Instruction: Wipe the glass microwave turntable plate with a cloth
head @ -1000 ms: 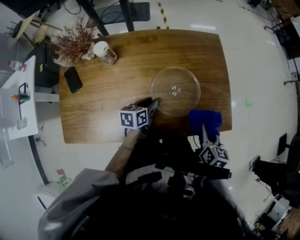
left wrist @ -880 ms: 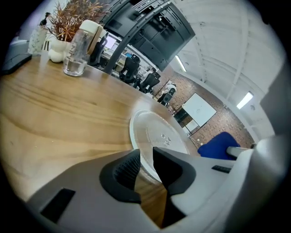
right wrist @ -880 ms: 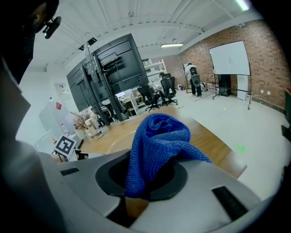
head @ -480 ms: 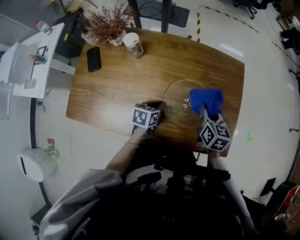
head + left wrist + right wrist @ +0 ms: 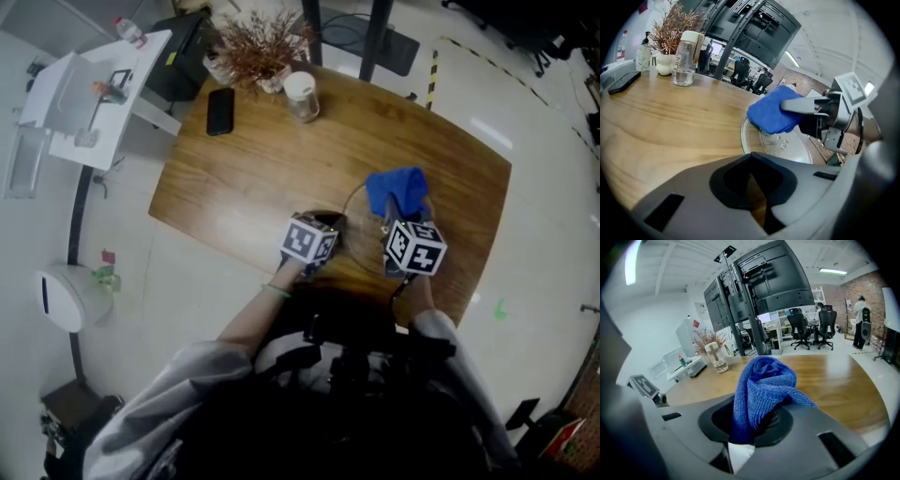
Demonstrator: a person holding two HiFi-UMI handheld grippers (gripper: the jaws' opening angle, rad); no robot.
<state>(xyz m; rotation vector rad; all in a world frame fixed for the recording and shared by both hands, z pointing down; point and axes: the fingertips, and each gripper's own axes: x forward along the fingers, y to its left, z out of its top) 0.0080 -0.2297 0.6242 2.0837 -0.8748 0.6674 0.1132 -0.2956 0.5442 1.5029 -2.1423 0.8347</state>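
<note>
1. The wooden tabletop [image 5: 262, 178] stretches ahead of both hand-held grippers, which come in over its near edge.
2. The glass turntable plate [image 5: 785, 146] lies flat on the tabletop, directly ahead of the left hand-held gripper and below the right one. Its near rim runs in under the left jaw tips.
3. The left hand-held gripper [image 5: 751, 157] is clenched, its jaws drawn together to a point, with only a thin wedge of wood showing behind them. They meet right at the plate's near rim. Whether they pinch the glass cannot be told.
4. The right hand-held gripper [image 5: 749, 430] is clamped on the blue cloth, just beside the left one and angled down over the plate.
5. The blue cloth [image 5: 761, 380] bunches up out of the right jaws in a thick fold and sticks out beyond their tips, over the plate's far part. Whether it presses on the glass is unclear.
6. A glass jar [image 5: 302, 97] with a white lid stands upright well beyond the left hand-held gripper.
7. A black phone [image 5: 220, 111] lies farther left of the jar.
</note>
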